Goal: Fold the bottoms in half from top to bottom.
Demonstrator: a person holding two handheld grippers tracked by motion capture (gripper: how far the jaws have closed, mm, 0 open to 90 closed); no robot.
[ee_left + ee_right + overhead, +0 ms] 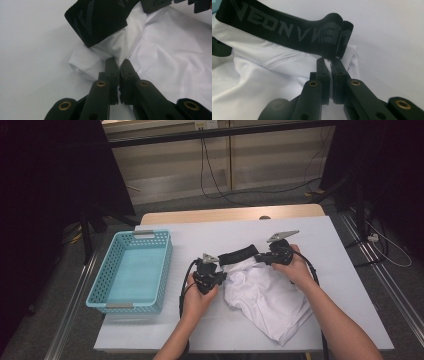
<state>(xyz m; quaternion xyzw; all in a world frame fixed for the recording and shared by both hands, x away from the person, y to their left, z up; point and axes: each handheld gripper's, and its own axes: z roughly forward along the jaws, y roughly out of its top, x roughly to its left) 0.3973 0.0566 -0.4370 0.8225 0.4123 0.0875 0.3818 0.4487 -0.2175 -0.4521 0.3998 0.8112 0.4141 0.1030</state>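
A white garment (265,295) with a black waistband (239,254) lies crumpled near the middle of the desk (345,285). The left hand-held gripper (118,65) pinches white fabric below the waistband's one end; the right hand-held gripper (329,63) pinches fabric just under its other end. A turquoise basket (132,270) sits at the desk's left edge.

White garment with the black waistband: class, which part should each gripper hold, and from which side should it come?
Probably the two ends of the black waistband, one gripper per end, coming from the person's side. The band is the firm, thick edge; the white garment below is loose and crumpled. The left gripper and right gripper already pinch white cloth just under it.
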